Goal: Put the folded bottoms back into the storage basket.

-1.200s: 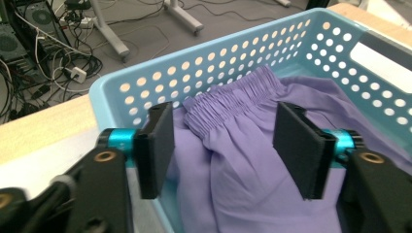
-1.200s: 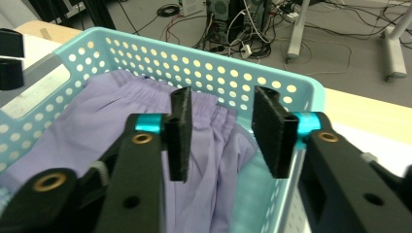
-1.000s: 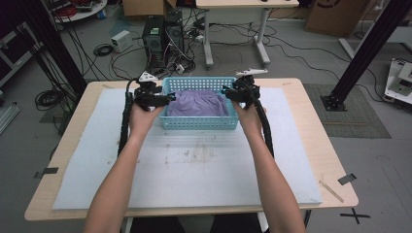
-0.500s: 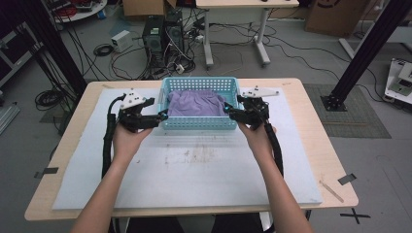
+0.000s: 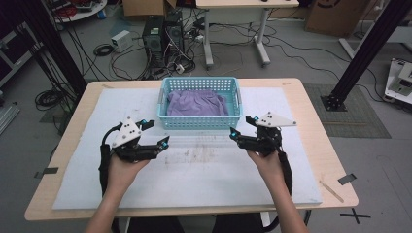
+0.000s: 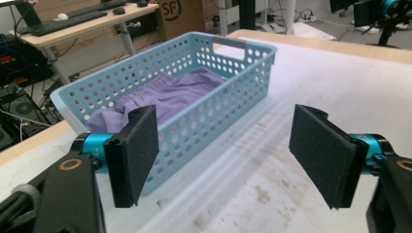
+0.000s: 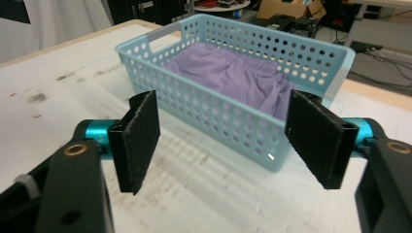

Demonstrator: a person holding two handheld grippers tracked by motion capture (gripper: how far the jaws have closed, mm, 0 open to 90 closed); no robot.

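Currently both grippers sit well back from the light blue perforated basket [image 5: 200, 103], nothing held. Left gripper [image 5: 156, 135] is over the white mat [image 5: 204, 165] on the desk [image 5: 311, 104], near the basket's front-left corner but apart from it, jaws spread wide; in the left gripper view its two black pads [image 6: 137, 153] stand far apart with bare mat between them and the basket [image 6: 194, 104] ahead and to the left. Right gripper [image 5: 241, 128] is over the mat just beyond the basket's front-right corner, not touching, jaws also wide apart; the right gripper view shows its pads [image 7: 139, 138] spread with the basket's corner [image 7: 252, 121] between them farther off. Basket stands upright at the far middle of the mat, long side facing the person. Purple garment [image 5: 197, 103] lies crumpled inside the basket, bunched lower than the rim, covering most of the bottom; also seen in the left gripper view [image 6: 167, 94] and right gripper view [image 7: 233, 73]. Grey three-cornered plates sit on top of both grippers. Person's forearms come in from the bottom edge, one hand [image 5: 121, 170] on each gripper. Mat has faint grey scuffs in the middle. Floor behind the desk carries computer towers [image 5: 163, 31] and loose cables.
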